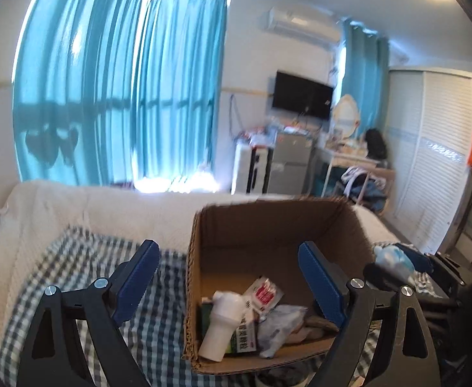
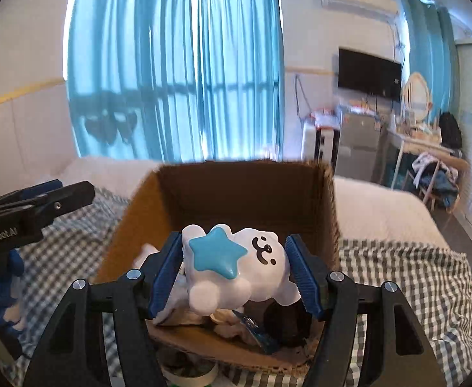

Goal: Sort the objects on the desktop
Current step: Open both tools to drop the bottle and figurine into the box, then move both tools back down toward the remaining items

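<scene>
An open cardboard box stands on a checked cloth. In it lie a white bottle, a red-and-white sachet, a green carton and a crumpled clear bag. My left gripper hangs open over the box's near left side, nothing between its blue pads. My right gripper is shut on a white figurine with a blue star and a drawn face, held above the box. The left gripper shows at the left edge of the right wrist view.
The blue-and-white checked cloth lies over a white blanket on a bed. Behind it are blue curtains, a wall television, a cluttered desk and a white louvred wardrobe on the right.
</scene>
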Available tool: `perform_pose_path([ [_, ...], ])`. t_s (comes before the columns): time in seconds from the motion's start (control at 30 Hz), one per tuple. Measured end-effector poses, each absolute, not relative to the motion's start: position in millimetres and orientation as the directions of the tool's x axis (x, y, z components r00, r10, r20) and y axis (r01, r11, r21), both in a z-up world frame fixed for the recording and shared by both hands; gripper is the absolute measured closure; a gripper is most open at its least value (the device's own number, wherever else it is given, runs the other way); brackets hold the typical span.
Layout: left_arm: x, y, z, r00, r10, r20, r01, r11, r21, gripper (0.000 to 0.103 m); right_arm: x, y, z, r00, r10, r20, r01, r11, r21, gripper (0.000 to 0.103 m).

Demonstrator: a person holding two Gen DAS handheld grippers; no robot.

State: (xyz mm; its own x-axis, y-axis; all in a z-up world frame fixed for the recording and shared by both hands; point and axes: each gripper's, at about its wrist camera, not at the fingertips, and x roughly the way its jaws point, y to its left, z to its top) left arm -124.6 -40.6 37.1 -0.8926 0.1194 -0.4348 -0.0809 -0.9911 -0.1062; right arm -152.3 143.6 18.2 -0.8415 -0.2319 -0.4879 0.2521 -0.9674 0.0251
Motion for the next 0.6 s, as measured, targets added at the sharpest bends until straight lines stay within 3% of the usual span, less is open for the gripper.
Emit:
perform_pose_path([
  [0.1,-146.1,-47.8,15.6,-0.855,0.118,-0.505,-0.056,-0.989,-0.137,0.012,-157.1,149.2,6.1,-0.841,-0.212,-0.498,0.23,-0.973,0.025,0.038],
  [0.23,-148.9,-53.0,-1.6,-0.846,0.111,-0.521,-0.039,-0.988,-0.148,0.012,-145.7,154.0,5.1,-0.856,-0.235,-0.461,0.246,-0.969,0.038,0.021],
  [0.37,-131.7,-55.1,10.7,-0.874,0.109,-0.474,-0.044,-0.988,-0.147,0.012,-125.0,155.7,22.2,-0.889,-0.226,-0.399,0.24,-0.971,0.015,0.021],
  [0.6,-84.0,-51.1,59.8,-0.935,0.104,-0.339,-0.07,-0.991,-0.11,0.012,-76.8,174.4,56.4,-0.917,-0.225,-0.328,0.225,-0.974,0.04,0.012],
])
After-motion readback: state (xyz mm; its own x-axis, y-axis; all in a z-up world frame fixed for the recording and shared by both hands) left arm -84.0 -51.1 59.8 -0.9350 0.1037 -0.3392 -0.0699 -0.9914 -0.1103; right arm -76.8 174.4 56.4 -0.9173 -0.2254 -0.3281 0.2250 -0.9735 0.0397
